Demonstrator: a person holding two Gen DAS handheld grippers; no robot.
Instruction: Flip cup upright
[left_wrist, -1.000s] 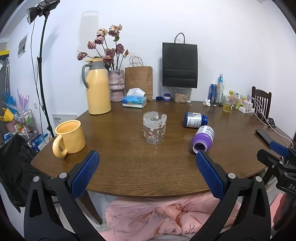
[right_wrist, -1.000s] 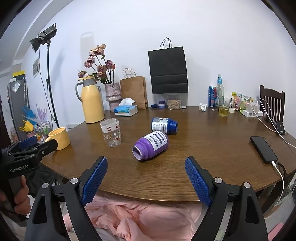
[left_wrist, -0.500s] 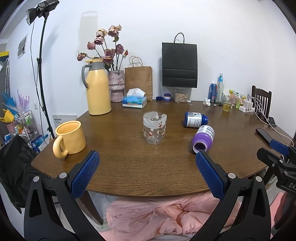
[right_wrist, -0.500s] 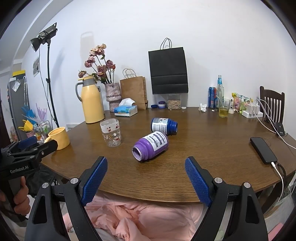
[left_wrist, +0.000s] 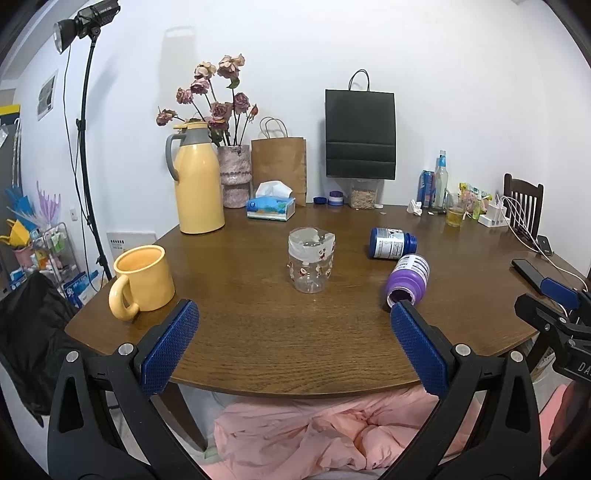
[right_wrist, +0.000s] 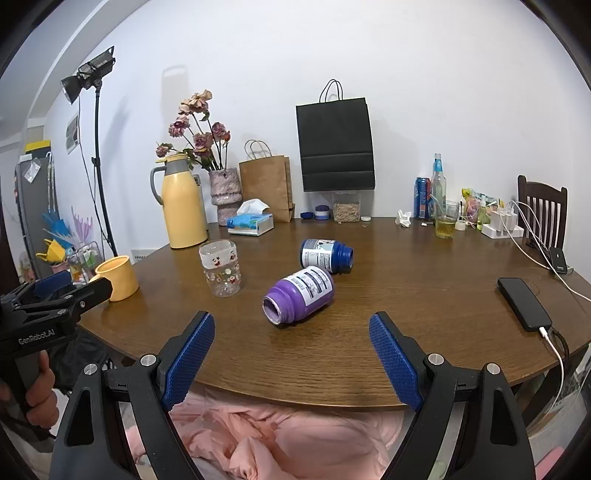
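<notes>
A clear glass cup (left_wrist: 311, 260) with cartoon prints stands on the round wooden table (left_wrist: 280, 332); it looks bottom-up, though I cannot be sure. It also shows in the right wrist view (right_wrist: 221, 267). My left gripper (left_wrist: 293, 343) is open and empty at the table's near edge, well short of the cup. My right gripper (right_wrist: 291, 350) is open and empty at the near edge, in front of a purple bottle (right_wrist: 298, 300) lying on its side. The right gripper also shows at the right edge of the left wrist view (left_wrist: 554, 314).
A blue bottle (right_wrist: 325, 256) lies on its side behind the purple one. A yellow mug (left_wrist: 142, 278) stands at the left. A yellow thermos (left_wrist: 197, 184), flower vase (left_wrist: 233, 175), tissue box (left_wrist: 270, 207) and paper bags stand at the back. A phone (right_wrist: 524, 303) with cable lies right.
</notes>
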